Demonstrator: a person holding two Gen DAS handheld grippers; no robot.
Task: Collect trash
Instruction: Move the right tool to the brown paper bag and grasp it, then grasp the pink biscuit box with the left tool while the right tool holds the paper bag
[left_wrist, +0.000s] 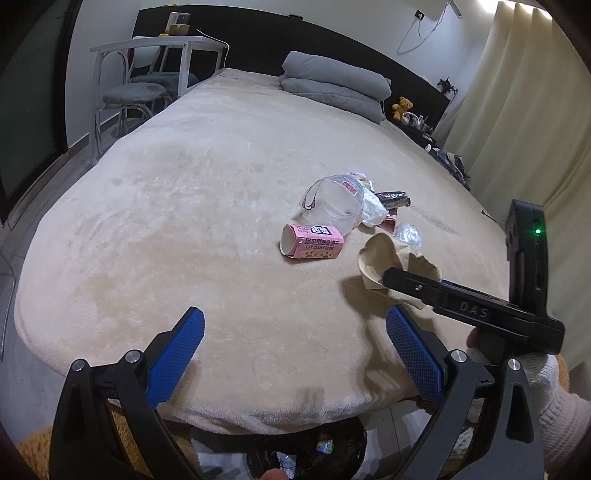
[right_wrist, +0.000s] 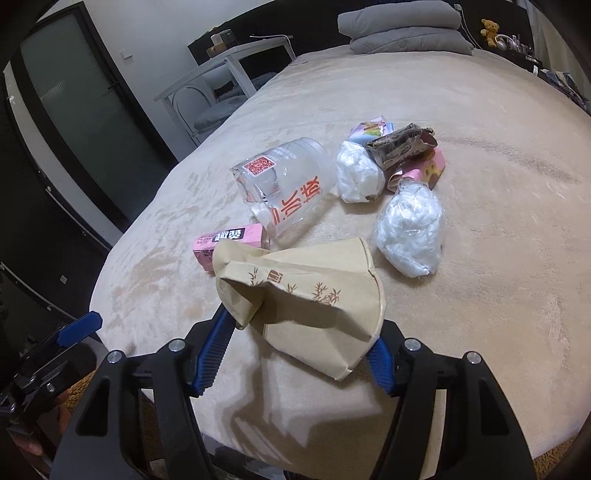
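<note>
Trash lies on a beige bed. My right gripper is shut on a crumpled brown paper bag, held just above the blanket; the bag also shows in the left wrist view. Beyond it lie a pink cookie box, a clear plastic bottle, two wads of clear plastic, a dark wrapper and coloured wrappers. My left gripper is open and empty over the bed's near edge.
A black-lined bin with some trash sits on the floor below the bed's near edge. Folded grey bedding lies at the bed's head. A white desk and chair stand at the far left. Curtains hang at the right.
</note>
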